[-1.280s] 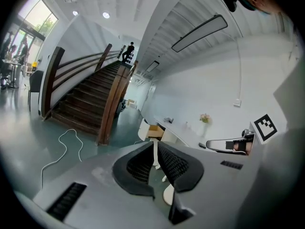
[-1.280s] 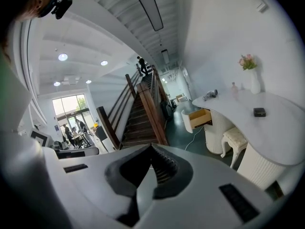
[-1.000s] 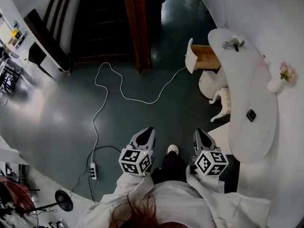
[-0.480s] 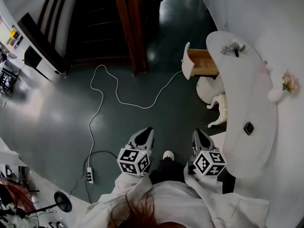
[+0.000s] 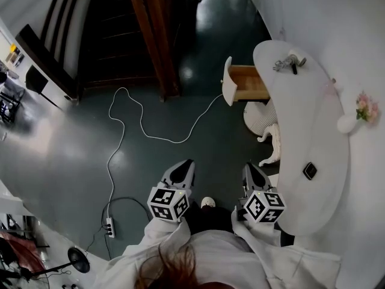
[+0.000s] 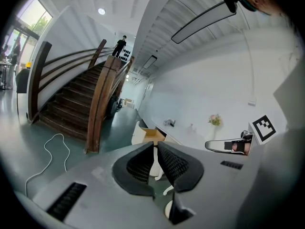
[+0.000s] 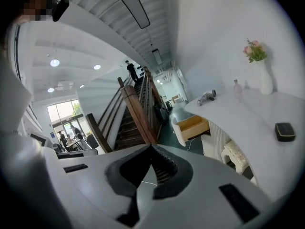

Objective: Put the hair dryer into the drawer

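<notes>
The grey hair dryer [image 5: 287, 62] lies on the far end of the white curved table [image 5: 313, 131], well ahead of both grippers. It also shows small in the left gripper view [image 6: 170, 123] and the right gripper view [image 7: 207, 97]. Below it the wooden drawer [image 5: 243, 82] with a white front stands pulled open [image 7: 193, 126]. My left gripper [image 5: 187, 163] and right gripper [image 5: 249, 166] are held side by side close to the body, above the dark floor. Both are shut with nothing in them [image 6: 156, 143] [image 7: 151, 146].
A white cable [image 5: 144, 125] snakes across the floor to a power strip [image 5: 110, 226]. A wooden staircase post [image 5: 147, 35] stands ahead on the left. On the table are a vase of flowers [image 5: 355, 116] and a small black box [image 5: 310, 171]. A white carved stool [image 5: 267, 143] sits under the table.
The table, drawer and cable have slid down and left in the head view as the person walks forward. Both grippers keep their place in front of the body, still shut.
</notes>
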